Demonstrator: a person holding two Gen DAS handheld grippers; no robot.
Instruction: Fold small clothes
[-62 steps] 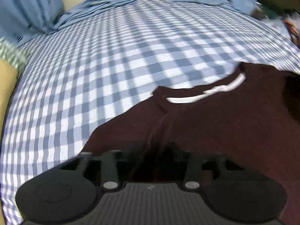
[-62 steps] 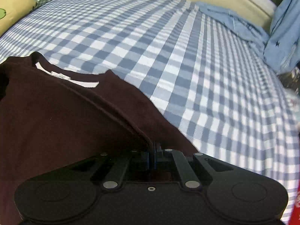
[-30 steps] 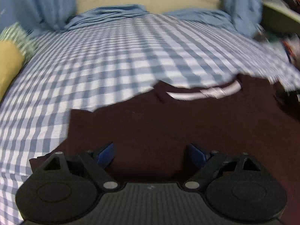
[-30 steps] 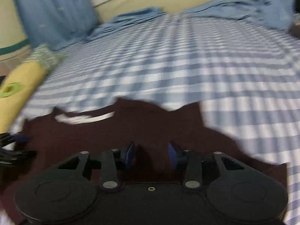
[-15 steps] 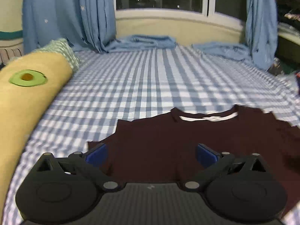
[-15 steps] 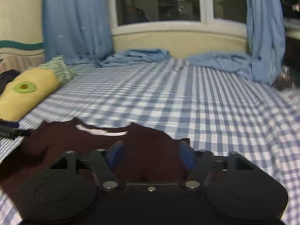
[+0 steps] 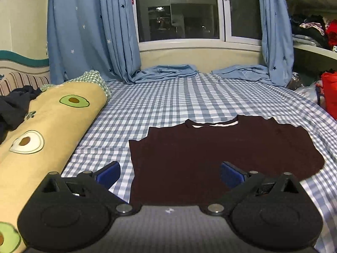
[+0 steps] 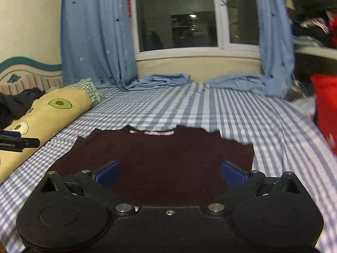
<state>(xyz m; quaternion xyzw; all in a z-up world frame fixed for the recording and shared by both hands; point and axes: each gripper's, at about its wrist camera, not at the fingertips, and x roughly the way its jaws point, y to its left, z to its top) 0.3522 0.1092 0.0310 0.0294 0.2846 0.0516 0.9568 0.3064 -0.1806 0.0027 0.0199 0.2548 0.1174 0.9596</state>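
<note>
A dark maroon shirt (image 7: 210,147) with a white neck label lies flat on the blue checked bed sheet (image 7: 168,101), collar towards the window. My left gripper (image 7: 169,168) hovers over the shirt's near left part, open, with nothing between its blue pads. In the right wrist view the same shirt (image 8: 158,151) spreads out below my right gripper (image 8: 169,169), whose jaws are opening and hold nothing. The left gripper's fingers (image 8: 25,142) poke in at the left edge of that view, off the shirt.
A long yellow avocado-print pillow (image 7: 42,126) lies along the bed's left side with dark clothes (image 7: 12,105) on it. Crumpled blue cloth (image 7: 166,72) sits under the window, between blue curtains (image 7: 88,31). A red item (image 7: 329,92) and cluttered shelves stand at right.
Both grippers let go of the shirt, opened wide and drew back and up. The shirt now lies spread on the sheet, farther ahead of both.
</note>
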